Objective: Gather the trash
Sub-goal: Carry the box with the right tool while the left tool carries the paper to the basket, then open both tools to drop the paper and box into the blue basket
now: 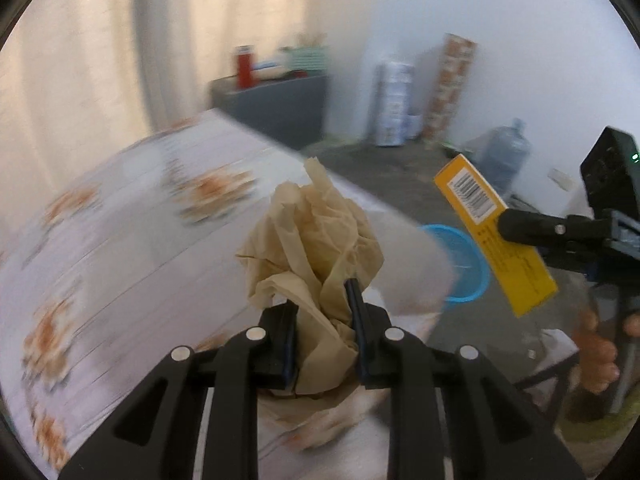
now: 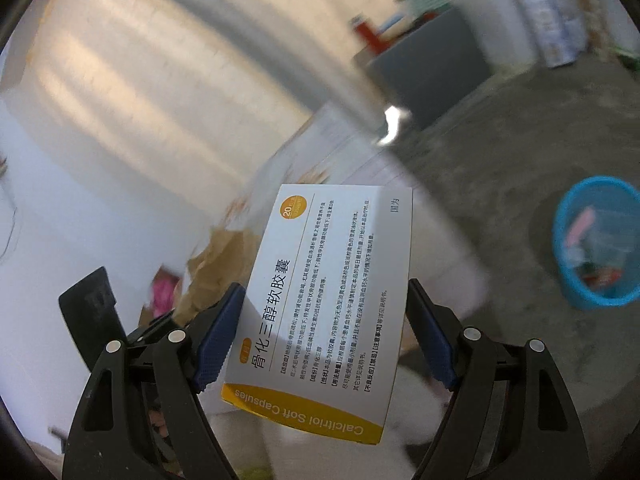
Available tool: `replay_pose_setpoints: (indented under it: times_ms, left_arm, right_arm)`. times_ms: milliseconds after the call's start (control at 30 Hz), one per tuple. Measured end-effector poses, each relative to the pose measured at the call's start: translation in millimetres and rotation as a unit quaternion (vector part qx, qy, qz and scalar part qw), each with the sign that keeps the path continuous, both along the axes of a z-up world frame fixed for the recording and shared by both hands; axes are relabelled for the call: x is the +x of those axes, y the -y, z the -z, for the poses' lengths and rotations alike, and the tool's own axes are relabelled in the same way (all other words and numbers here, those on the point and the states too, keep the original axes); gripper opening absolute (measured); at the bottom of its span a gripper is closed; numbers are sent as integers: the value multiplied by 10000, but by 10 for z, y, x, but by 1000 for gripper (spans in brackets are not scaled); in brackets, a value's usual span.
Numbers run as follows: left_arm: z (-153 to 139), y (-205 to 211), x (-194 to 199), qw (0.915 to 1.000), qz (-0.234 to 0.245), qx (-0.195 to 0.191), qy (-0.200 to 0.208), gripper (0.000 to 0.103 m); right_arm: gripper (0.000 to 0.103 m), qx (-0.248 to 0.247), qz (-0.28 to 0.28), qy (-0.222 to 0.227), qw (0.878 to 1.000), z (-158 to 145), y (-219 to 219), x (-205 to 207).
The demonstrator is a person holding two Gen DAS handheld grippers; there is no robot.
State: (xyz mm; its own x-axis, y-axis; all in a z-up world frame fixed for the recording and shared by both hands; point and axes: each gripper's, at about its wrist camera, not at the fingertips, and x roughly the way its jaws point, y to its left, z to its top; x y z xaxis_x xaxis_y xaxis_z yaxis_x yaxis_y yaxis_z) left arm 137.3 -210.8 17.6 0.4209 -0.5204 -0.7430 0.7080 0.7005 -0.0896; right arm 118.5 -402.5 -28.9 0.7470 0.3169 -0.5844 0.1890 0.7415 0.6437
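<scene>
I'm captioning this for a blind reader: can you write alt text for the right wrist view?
The right claw grips a white and yellow medicine box labelled Calcitriol Soft Capsules. A blue trash basket holding some litter stands on the floor to the right.

The medicine box (image 2: 320, 308) clamped between the right gripper's (image 2: 324, 328) fingers bears the Chinese title "骨化三醇软胶囊" running lengthwise; "Calcitriol Soft Capsules" sits on the yellow band at the end nearest the claw; an orange circle at the far end reads "20"; the smaller print is too fine to read; its narrow yellow side carries a barcode (image 1: 472, 194), digits illegible
</scene>
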Motion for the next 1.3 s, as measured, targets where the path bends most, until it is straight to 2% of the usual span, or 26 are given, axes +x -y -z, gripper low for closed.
replay_pose_setpoints:
  times_ms: [133, 300, 467, 667, 767, 833, 867, 933, 967, 1067, 1133, 1300]
  left_arm:
    - [11, 678, 14, 9972, 673, -142, -288, 22]
    - [239, 1548, 132, 9874, 1242, -93, -977, 22]
    - [800, 2525, 216, 9697, 1498, 337, -1902, 22]
    - [1587, 3338, 421, 9510, 1170, 973, -2692, 22]
    - [1832, 3631, 506, 9462, 1054, 1089, -2859, 22]
    - [1919, 3779, 507, 9468, 1031, 1093, -2845, 22]
    - [1955, 3803, 531, 9466, 1007, 1063, -2872, 26]
    - [2054, 3895, 653, 9443, 870, 963, -3025, 44]
    - [2096, 3894, 702, 9457, 757, 959, -3011, 57]
    - [2140, 3960, 788, 9494, 625, 885, -2947, 71]
    - [2153, 3961, 850, 9489, 567, 850, -2985, 73]
    - [2082, 3876, 909, 9494, 363, 573, -3067, 73]
  right_arm:
    - [75, -2, 819, -73, 9966, 52, 665, -401]
    - [75, 47, 1843, -491, 9816, 363, 1450, -935]
    - [75, 373, 2376, -951, 9660, 859, 1874, -1142]
    - [76, 1029, 2639, -1249, 9509, 1494, 2358, -1107]
    - [76, 1393, 2809, -1234, 9415, 1748, 2562, -1002]
    - [76, 1471, 2957, -1227, 9359, 1833, 2681, -913]
    - [76, 1522, 3014, -1190, 9337, 1875, 2727, -921]
    - [78, 1633, 3169, -1174, 9269, 2000, 2863, -879]
    - [78, 1666, 3194, -1197, 9252, 2055, 2886, -879]
    - [78, 1766, 3288, -1520, 9152, 2275, 2978, -809]
    - [79, 1768, 3319, -1617, 9124, 2353, 2987, -822]
    - [80, 1700, 3204, -1651, 9172, 2392, 2963, -828]
